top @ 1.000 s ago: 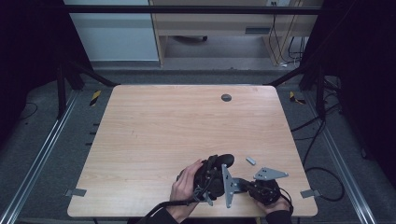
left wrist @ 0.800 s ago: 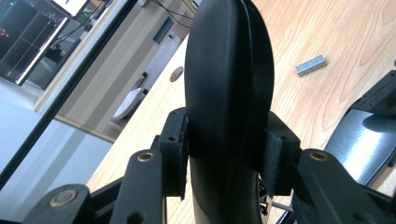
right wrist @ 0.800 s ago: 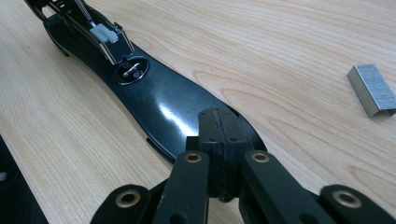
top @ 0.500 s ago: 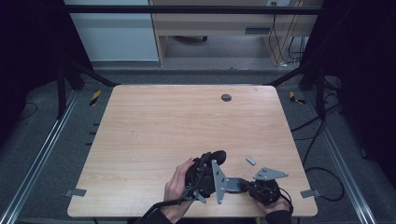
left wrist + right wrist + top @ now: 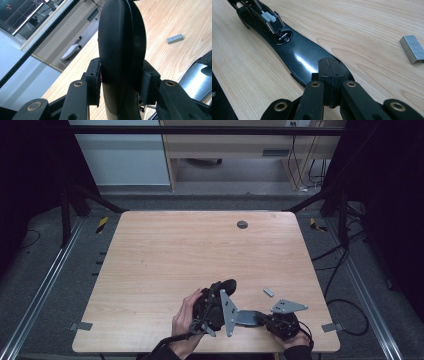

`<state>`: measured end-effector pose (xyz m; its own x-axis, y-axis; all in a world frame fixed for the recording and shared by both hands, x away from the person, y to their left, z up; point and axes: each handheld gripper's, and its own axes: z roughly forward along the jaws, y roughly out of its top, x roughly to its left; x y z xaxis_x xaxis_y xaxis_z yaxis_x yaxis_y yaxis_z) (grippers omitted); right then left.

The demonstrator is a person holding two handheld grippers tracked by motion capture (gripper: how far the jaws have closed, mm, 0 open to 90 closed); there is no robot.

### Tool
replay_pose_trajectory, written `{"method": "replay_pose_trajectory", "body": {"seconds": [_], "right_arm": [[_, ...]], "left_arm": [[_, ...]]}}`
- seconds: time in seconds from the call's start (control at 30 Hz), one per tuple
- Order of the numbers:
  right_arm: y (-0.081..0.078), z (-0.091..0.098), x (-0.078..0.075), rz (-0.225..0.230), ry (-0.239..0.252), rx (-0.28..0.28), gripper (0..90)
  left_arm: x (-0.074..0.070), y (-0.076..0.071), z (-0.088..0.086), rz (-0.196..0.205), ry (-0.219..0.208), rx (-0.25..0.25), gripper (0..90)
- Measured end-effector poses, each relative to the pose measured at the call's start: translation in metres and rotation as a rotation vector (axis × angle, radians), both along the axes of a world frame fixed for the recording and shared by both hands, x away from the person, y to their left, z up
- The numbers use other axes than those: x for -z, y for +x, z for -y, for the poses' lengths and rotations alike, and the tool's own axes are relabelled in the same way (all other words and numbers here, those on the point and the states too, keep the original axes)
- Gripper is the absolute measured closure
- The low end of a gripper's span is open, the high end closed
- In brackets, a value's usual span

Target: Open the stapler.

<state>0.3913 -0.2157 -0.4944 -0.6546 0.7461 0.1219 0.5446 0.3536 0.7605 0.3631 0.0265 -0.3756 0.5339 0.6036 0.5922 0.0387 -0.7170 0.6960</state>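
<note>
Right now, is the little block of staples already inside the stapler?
No, the staple strip lies loose on the wooden table, apart from the opened black stapler.

Most of the table lies open; a staple strip near the stapler and a far round grommet interrupt it

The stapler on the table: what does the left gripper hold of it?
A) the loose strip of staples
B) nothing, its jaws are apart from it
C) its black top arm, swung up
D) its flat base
C: in the left gripper view the left gripper has its pads pressed on both sides of the stapler's black top arm, raised off the base, while the strip of staples lies loose on the table.
</note>
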Motion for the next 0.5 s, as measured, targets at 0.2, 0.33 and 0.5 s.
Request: {"method": "replay_pose_trajectory", "body": {"seconds": [0.2,0.33,0.5], "right_arm": [[0.0,-0.001,0.0,-0.001,0.002,-0.001,90.0],[0.0,-0.001,0.0,-0.002,0.002,-0.001,90.0],[0.0,-0.001,0.0,-0.003,0.003,0.0,90.0]], "left_arm": [[-0.002,0.0,-0.006,0.002,-0.009,-0.012,58.3],[-0.004,0.0,-0.011,0.001,-0.028,-0.018,58.2],[-0.006,0.0,-0.017,-0.004,-0.05,-0.025,57.9]]}}
